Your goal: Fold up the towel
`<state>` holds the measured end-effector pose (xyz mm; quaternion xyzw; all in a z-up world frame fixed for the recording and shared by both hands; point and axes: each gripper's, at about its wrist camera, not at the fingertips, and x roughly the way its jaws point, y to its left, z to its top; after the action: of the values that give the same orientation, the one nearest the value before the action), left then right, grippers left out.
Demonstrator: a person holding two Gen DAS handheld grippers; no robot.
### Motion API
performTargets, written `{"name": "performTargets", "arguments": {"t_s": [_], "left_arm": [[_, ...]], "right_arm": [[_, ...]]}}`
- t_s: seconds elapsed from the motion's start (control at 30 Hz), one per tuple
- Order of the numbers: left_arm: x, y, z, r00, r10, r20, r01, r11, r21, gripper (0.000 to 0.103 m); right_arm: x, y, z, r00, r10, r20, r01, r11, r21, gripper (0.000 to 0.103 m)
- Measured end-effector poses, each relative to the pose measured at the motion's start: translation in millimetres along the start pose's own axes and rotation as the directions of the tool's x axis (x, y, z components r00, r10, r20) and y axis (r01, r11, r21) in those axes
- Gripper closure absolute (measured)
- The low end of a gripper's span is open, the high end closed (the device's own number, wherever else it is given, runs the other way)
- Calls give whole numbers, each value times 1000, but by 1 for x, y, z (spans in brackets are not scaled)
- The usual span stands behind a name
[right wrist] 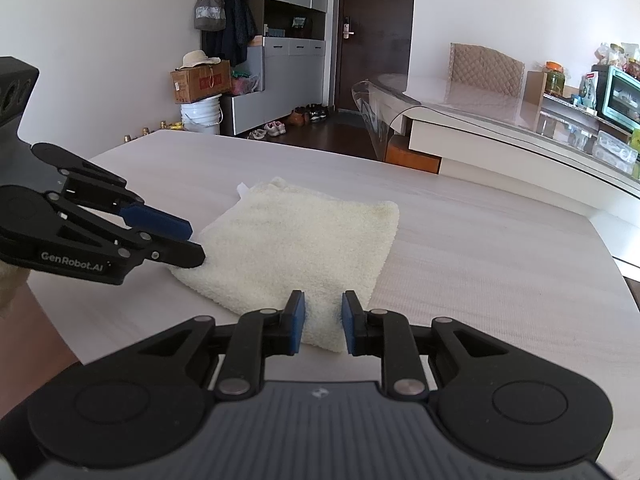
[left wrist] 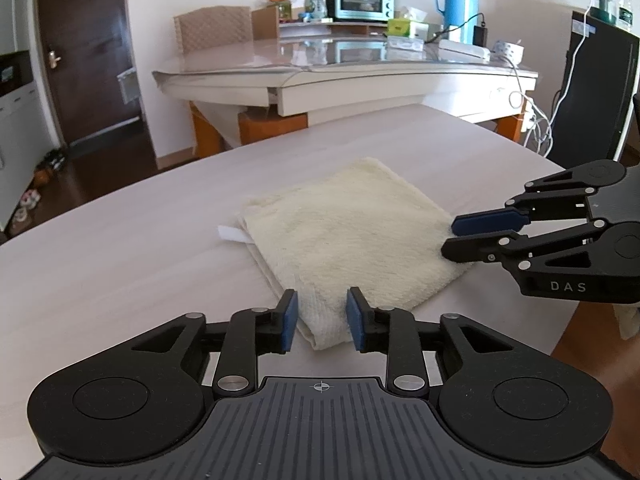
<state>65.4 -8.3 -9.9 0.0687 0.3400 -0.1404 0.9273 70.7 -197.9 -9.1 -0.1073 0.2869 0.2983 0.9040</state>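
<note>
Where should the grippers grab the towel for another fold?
Probably the two near corners of the towel, from the near edge of the table. It lies flat, folded to a thick square; each corner sits between the open fingers of the left gripper and right gripper.

Cream towel (left wrist: pixel 344 236) on pale woodgrain table (left wrist: pixel 120 264) (blue pads, blk grippers)

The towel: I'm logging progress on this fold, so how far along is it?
Done: the towel lies on the table as a compact, layered rectangle, so folding has clearly happened. In hand: the left gripper and right gripper each straddle a near corner, pads apart from the cloth, apparently letting go. Left: perhaps one more fold or withdrawing; I can't tell which.
</note>
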Motion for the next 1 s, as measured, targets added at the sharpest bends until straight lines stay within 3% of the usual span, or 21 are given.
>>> {"name": "performTargets", "arguments": {"t_s": [0.1,0.17,0.23,0.37,0.57,0.67,1.0], "left_arm": [[-2,2,-2,1000,19,15,-18,999,-32,49],[-6,3,-5,999,19,26,-17,998,-60,28],[-11,2,-10,999,21,32,-19,997,-77,25],[-22,-3,-19,997,44,58,-38,994,-104,12],[-41,-6,-28,988,127,90,-110,978,-180,9],[-48,-6,-28,984,153,92,-132,970,-204,1],[-74,-23,-28,974,212,78,-188,952,-242,0]], "right_arm": [[-5,-1,1,1000,-1,22,0,1000,15,68],[-11,-3,1,999,-6,40,5,999,32,60],[-20,-6,0,998,-13,58,10,998,57,58],[-37,-7,-5,997,-25,67,19,995,97,41],[-56,-1,-16,998,-57,40,53,994,98,19],[-63,0,-20,997,-68,34,64,991,115,18],[-87,15,-22,995,-92,48,84,987,135,14]]}}
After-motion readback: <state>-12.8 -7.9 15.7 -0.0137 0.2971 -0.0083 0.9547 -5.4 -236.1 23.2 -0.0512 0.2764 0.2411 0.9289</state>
